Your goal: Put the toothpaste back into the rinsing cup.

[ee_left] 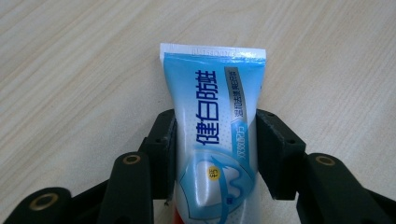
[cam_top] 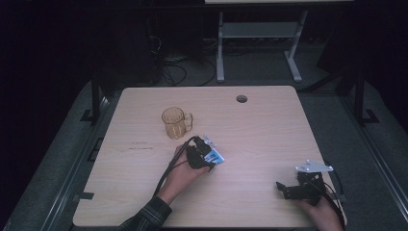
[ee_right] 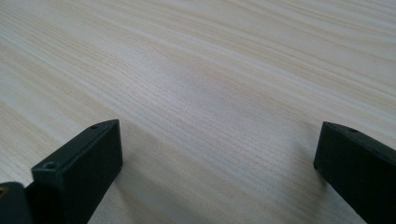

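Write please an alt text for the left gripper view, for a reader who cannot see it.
A blue and white toothpaste tube is clamped between the two black jaws of the left hand-held gripper, its flat crimped end pointing away from the camera. Behind it lies a light wooden table.

Your toothpaste tube [ee_left: 215, 135] looks like glossy, smooth plastic, and the jaws pinching it are matt black plastic. Next to it, the mug [cam_top: 174, 123] is clear amber plastic, all on a matt pale-wood table [cam_top: 269, 125].
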{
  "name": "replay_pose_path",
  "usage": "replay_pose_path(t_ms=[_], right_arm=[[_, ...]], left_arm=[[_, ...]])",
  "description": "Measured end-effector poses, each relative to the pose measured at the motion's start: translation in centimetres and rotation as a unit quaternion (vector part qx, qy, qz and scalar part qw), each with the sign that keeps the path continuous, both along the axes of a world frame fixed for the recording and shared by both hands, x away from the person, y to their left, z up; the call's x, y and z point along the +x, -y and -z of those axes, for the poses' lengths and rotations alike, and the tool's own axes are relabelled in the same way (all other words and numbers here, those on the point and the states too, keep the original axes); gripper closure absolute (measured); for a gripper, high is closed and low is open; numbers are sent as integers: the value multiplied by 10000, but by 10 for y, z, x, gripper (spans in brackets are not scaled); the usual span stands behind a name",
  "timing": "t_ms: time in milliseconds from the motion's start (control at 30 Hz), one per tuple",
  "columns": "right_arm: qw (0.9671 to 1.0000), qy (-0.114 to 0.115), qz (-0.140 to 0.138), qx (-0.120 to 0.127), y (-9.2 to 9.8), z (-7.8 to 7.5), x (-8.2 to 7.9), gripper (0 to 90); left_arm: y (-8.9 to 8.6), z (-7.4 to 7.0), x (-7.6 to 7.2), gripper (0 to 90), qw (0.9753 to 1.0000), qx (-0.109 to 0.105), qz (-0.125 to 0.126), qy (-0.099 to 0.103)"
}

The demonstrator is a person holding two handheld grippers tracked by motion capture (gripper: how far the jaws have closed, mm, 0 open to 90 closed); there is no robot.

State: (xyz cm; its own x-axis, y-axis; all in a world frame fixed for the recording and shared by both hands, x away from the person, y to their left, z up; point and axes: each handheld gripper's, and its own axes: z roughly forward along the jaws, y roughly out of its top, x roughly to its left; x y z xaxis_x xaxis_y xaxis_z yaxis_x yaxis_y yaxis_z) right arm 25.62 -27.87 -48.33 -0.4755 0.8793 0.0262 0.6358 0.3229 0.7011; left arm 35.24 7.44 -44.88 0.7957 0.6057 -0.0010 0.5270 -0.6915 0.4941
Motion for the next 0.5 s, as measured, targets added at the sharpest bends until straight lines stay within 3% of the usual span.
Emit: replay_pose_path(t_ms=[300,500], right_arm=[[10000,1,-1,-1,0,0,0,5],[10000,1,-1,-1,0,0,0,5]], left_arm=[[-5,-6,0,682,9999,-90,63,-129],[-7,-7,-1,722,9998,-134,107,-139]])
